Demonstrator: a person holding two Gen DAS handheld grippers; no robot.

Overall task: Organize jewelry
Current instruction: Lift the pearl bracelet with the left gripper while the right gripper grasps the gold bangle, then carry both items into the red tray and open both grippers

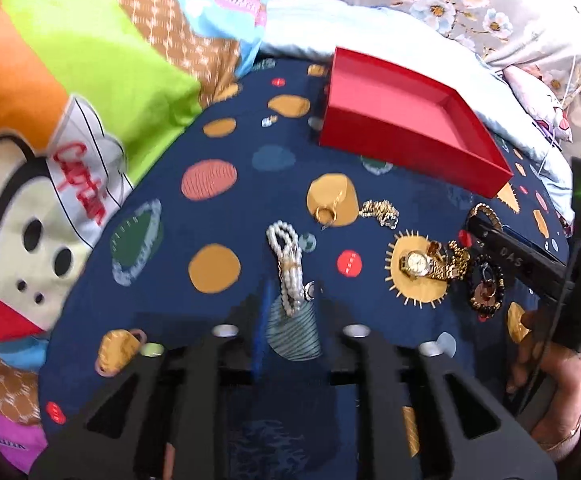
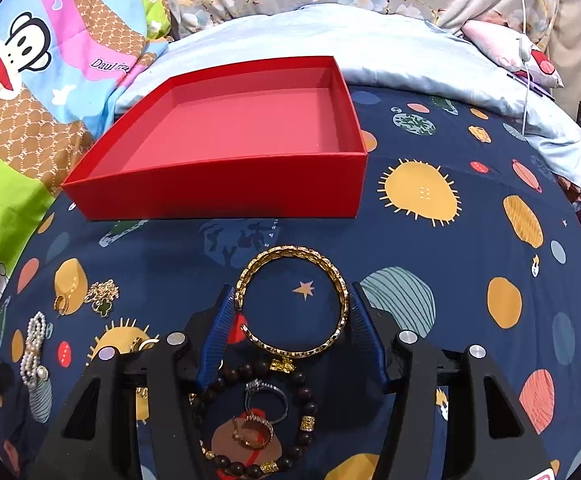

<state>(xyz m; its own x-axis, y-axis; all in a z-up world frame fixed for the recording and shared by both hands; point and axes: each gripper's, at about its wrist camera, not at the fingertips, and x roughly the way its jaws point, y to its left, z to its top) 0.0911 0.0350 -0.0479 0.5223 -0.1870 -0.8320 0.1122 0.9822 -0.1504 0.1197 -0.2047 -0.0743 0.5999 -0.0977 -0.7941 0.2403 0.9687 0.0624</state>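
A gold bangle [image 2: 294, 300] lies flat on the navy planet-print cloth [image 2: 450, 320]. My right gripper [image 2: 292, 294] has its blue pads [image 2: 220, 332] against the bangle's two sides. Just behind it lie a dark beaded bracelet [image 2: 310, 400], a silver ring [image 2: 266, 394] and a gold earring [image 2: 252, 430]. My left gripper [image 1: 292, 302] stands open over the lower end of a white pearl bracelet [image 1: 286, 256], its pads not pressing on it. A gold watch [image 1: 418, 264], a gold chain [image 1: 380, 210] and a gold ring [image 1: 325, 213] lie between the two grippers. The open red box [image 2: 218, 196] is empty.
The red box [image 1: 402, 120] stands at the cloth's far side, beyond the jewelry. Colourful monkey-print bedding [image 1: 70, 160] rises on the left, a pale blue pillow [image 2: 370, 48] and floral fabric lie behind. A hand [image 1: 546, 380] holds the right gripper at the right edge.
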